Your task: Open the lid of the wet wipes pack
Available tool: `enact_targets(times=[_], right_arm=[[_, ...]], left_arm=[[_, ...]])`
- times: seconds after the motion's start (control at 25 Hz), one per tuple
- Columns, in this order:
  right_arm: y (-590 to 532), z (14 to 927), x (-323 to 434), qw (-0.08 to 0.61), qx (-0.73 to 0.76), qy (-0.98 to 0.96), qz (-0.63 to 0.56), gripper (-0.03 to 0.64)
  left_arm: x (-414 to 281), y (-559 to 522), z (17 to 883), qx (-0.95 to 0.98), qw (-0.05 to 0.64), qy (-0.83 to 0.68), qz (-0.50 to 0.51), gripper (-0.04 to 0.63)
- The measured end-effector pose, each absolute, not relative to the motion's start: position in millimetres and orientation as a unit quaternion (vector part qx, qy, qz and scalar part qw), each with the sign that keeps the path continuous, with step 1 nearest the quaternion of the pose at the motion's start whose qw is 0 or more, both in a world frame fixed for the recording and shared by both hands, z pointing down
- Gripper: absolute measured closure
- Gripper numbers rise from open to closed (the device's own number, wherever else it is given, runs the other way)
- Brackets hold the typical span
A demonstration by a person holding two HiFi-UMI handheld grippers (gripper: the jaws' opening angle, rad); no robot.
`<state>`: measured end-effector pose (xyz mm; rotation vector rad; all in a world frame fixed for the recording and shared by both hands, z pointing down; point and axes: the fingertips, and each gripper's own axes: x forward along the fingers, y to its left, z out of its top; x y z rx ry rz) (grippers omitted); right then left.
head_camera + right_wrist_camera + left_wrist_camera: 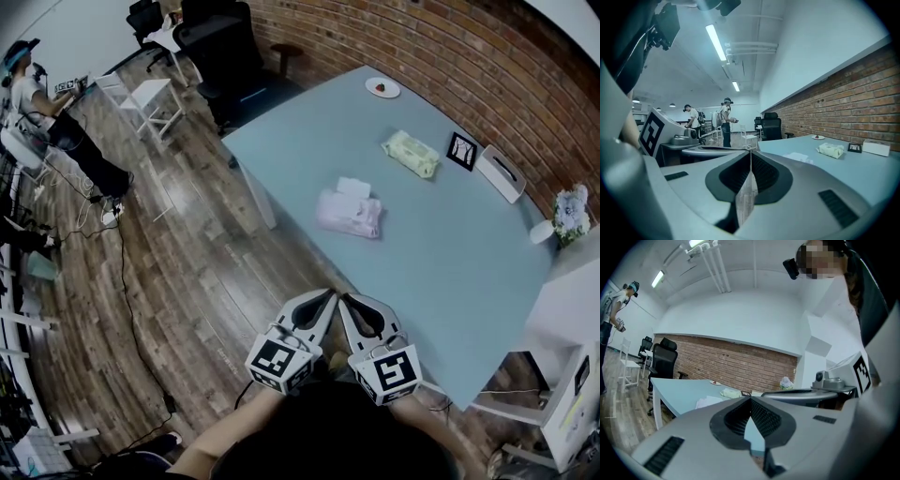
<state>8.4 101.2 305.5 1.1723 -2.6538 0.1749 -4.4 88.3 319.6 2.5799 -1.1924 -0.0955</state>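
Your left gripper (323,300) is clenched, its jaw tips meeting with nothing between them. Your right gripper (354,305) is pressed together the same way and is just as empty. You hold the two side by side, just short of the near edge of the table (450,281), touching nothing. Two wet wipes packs lie on that table, well apart from both claws: a pink pack (349,214) mid-table with a white flap at its far side, and a green pack (411,155) further back. Beyond them are one plate (382,88), one black card (461,151) and one white box (500,173)
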Motion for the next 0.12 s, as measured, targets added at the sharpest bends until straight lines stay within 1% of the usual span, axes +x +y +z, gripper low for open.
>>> enact_targets(times=[0.12], right_arm=[[102.3,305.1,3.5,0.116,0.403,-0.906,0.059,0.588]], left_arm=[[-12.5,88.6,318.3,0.896,0.145,-0.417,-0.036,0.586]])
